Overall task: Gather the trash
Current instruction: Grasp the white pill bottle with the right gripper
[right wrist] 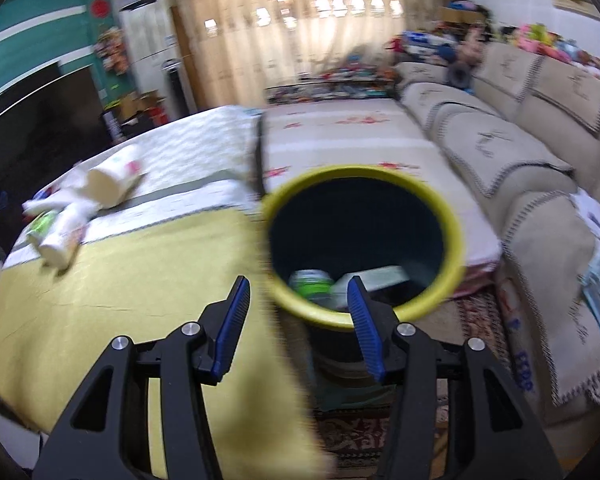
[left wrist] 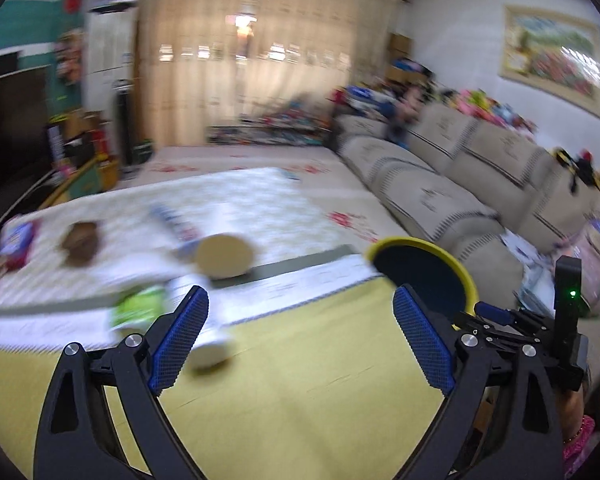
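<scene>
The bin (right wrist: 364, 172), dark with a yellow rim, stands off the table's right end and holds a green can (right wrist: 312, 284) and a flat white box (right wrist: 376, 276). My right gripper (right wrist: 298, 284) hovers open over the bin's near rim with nothing between its pads. My left gripper (left wrist: 300, 300) is open wide and empty above the yellow mat (left wrist: 300, 360). Blurred trash lies ahead of it: a white cup (left wrist: 210, 356), a green packet (left wrist: 140, 308), a tan paper cup (left wrist: 224, 256) and a brown lump (left wrist: 80, 242). The bin (left wrist: 420, 276) shows to its right.
A long beige sofa (right wrist: 540, 160) runs along the right, past the bin. A patterned rug (right wrist: 480, 320) covers the floor below the bin. A dark TV unit (left wrist: 12, 128) stands at the left. Curtains (left wrist: 252, 72) and a pile of toys fill the far end.
</scene>
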`<state>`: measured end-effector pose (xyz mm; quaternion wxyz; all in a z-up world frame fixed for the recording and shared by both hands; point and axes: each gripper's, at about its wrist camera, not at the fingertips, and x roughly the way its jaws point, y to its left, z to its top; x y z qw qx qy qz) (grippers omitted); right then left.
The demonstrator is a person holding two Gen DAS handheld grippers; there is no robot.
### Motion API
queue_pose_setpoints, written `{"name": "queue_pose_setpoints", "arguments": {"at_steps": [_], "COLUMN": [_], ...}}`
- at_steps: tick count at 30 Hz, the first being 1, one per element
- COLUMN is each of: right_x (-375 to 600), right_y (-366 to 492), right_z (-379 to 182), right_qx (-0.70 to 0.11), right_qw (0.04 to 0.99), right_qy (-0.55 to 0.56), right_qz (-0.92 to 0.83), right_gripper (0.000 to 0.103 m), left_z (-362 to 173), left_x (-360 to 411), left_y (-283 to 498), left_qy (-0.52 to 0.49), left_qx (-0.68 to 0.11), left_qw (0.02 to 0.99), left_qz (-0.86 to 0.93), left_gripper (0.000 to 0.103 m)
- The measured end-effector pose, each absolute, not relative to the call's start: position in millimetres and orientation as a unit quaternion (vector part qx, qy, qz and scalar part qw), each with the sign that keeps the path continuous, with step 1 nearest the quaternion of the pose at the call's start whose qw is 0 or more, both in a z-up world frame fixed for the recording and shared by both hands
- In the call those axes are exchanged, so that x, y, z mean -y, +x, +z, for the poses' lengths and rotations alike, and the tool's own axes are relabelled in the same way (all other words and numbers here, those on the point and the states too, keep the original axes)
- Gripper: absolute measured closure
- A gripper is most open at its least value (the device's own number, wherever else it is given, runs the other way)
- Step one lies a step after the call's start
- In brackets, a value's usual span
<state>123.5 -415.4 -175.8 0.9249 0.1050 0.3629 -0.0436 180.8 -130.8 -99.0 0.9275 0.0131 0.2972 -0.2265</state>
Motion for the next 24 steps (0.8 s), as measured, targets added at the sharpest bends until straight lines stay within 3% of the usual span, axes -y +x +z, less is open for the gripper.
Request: {"name": "queue_pose_setpoints", "arguments": {"at_steps": [12, 24], "right_x": [248.0, 188.8], "right_y": [185.4, 232.8], "right_z": [-157.1, -168.1], "right_qx": [-0.357, -0.392], "right_qw": [0.920, 0.907], "right_qy": [0.050, 0.036], "right_qz": [0.152, 0.149], "right_gripper": [0.055, 0.055], "left_z": [-111.1, -118.3], "left_x": [-11.2, -26.9], "left_y": [138.1, 139.9], "left_qy": [-0.053, -0.072], "left_qx": [-0.284, -0.293], "left_qw": [0.951, 0.947], "left_qz": [-0.105, -0.110], "left_gripper": [0.011, 0.011]}}
